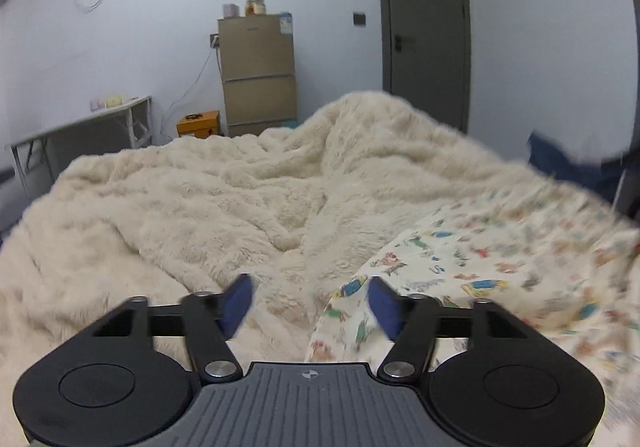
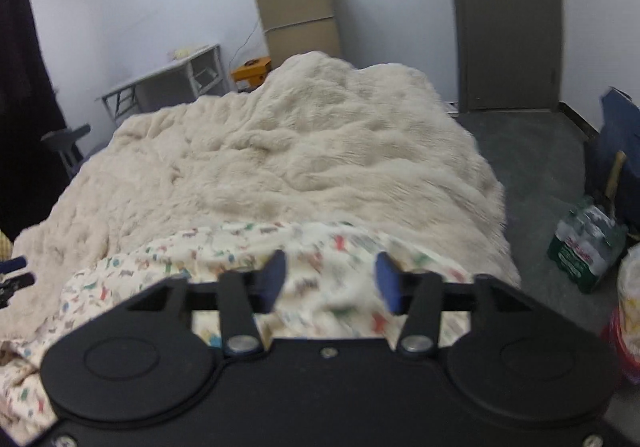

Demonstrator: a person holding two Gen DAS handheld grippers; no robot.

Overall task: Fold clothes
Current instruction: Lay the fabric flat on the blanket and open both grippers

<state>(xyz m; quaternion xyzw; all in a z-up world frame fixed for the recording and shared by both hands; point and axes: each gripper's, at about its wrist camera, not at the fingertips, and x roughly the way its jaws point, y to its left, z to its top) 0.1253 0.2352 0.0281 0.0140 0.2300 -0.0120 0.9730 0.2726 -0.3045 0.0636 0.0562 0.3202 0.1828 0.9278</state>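
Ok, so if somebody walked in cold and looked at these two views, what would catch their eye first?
First the fluffy cream blanket covering the whole bed, with the cartoon-print garment rumpled at its near edge. Both the left gripper and the right gripper stand open above that garment, gripping nothing. Behind, a tan fridge stands against the far wall, beside a grey door.
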